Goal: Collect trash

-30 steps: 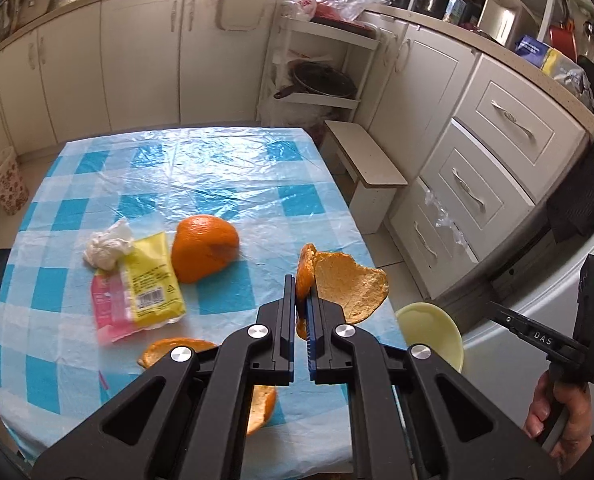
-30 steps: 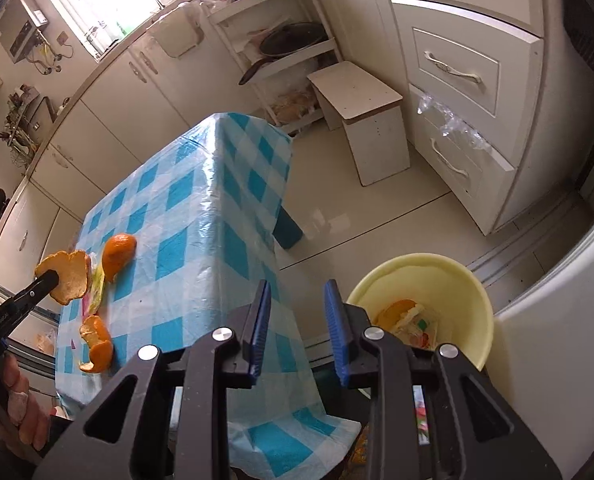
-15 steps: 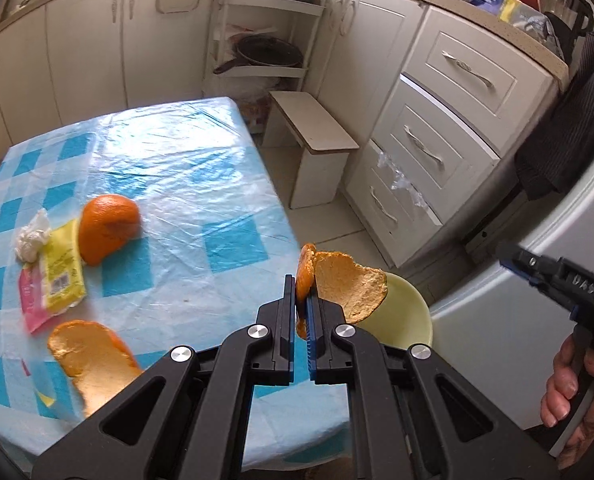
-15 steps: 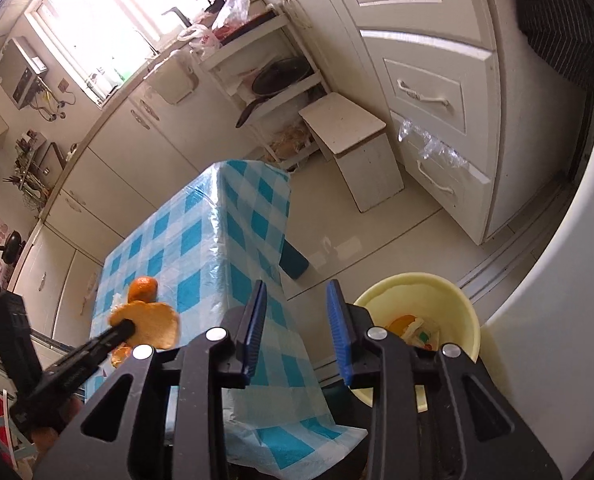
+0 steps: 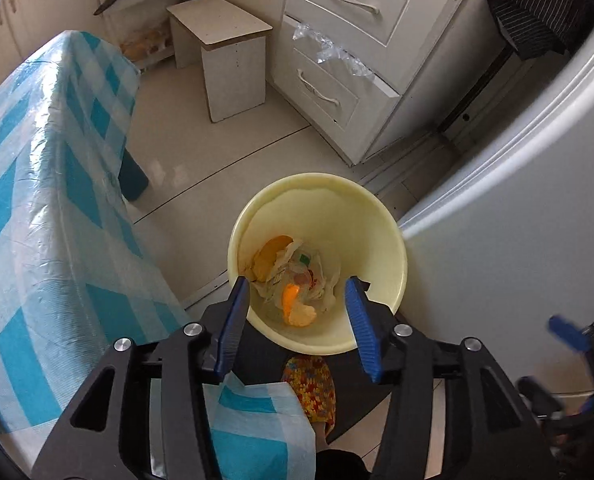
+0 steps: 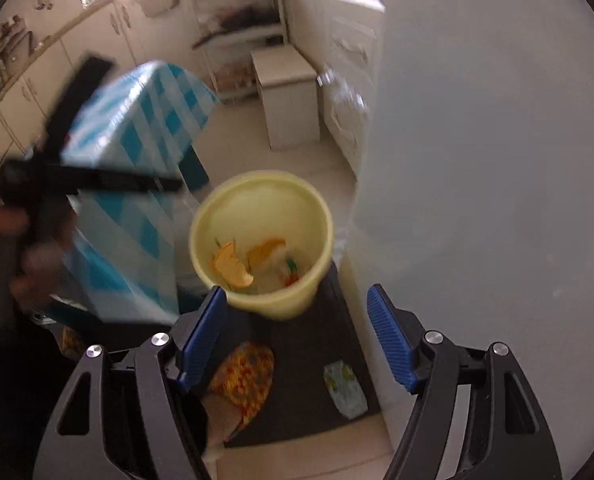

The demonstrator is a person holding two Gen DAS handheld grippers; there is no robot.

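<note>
While both grippers open, curled peel (image 5: 297, 308) (orange) lies binned.

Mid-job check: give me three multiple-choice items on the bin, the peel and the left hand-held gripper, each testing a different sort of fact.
1. Where does the bin stand?
A. On the table
B. On the floor beside the table
C. On the stool

2. What colour is the bin?
A. Pale yellow
B. Red
C. Black

3. What is the left hand-held gripper doing?
A. Clamping a peel
B. Shut and empty
C. Opening with nothing between its jaws

Answers: B, the bin sits on the floor by the checked tablecloth; A, its wall is pale yellow; C, the pads stand apart and the orange peel lies in the bin.
</note>
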